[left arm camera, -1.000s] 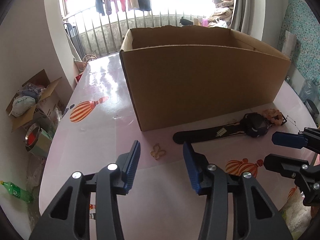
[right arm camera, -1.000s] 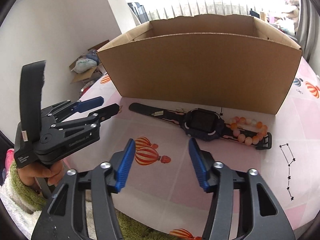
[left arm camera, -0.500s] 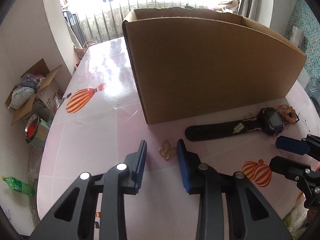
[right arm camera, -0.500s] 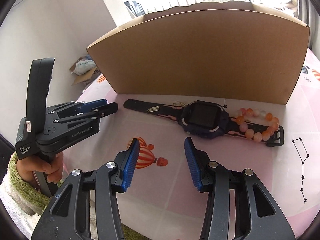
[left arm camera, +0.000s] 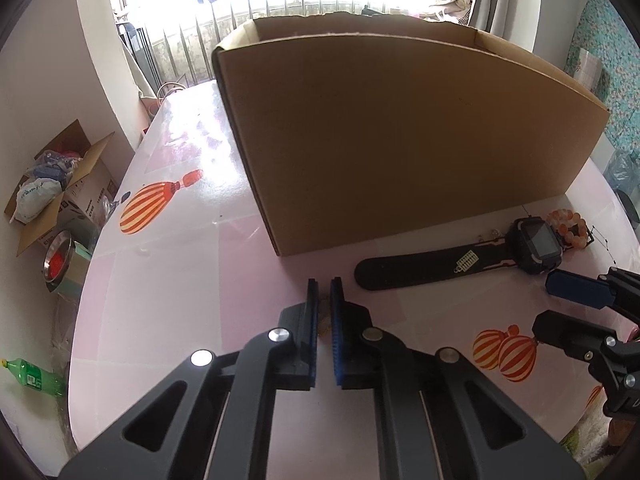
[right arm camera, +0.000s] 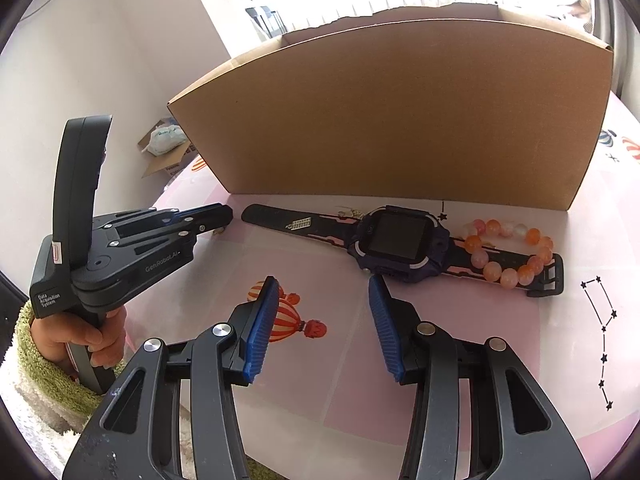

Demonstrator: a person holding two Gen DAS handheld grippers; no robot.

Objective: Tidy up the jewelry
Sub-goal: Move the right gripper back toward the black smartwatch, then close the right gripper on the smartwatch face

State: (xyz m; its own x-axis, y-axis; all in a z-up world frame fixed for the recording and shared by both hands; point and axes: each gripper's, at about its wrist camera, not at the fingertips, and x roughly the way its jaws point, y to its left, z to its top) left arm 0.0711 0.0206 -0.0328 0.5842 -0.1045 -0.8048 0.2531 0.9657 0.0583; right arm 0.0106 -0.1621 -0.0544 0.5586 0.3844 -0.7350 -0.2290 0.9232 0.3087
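— Earring (left arm camera: 323, 312) status?
— Small gold piece sits on the table (left arm camera: 168, 296) by the box (left arm camera: 400, 140); my left gripper (left arm camera: 324, 300) has just closed on it; my right gripper (right arm camera: 320, 304) hangs half open, empty, near the watch (right arm camera: 400, 244).

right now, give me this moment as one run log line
left gripper: just closed on small gold charm | right gripper: open, empty | black smartwatch: on table

A barred window (left arm camera: 248, 12), brightly backlit (clothes are hung there), is seen ahead; white walls (left arm camera: 40, 80) and floor clutter (left arm camera: 52, 200) are seen to the left.
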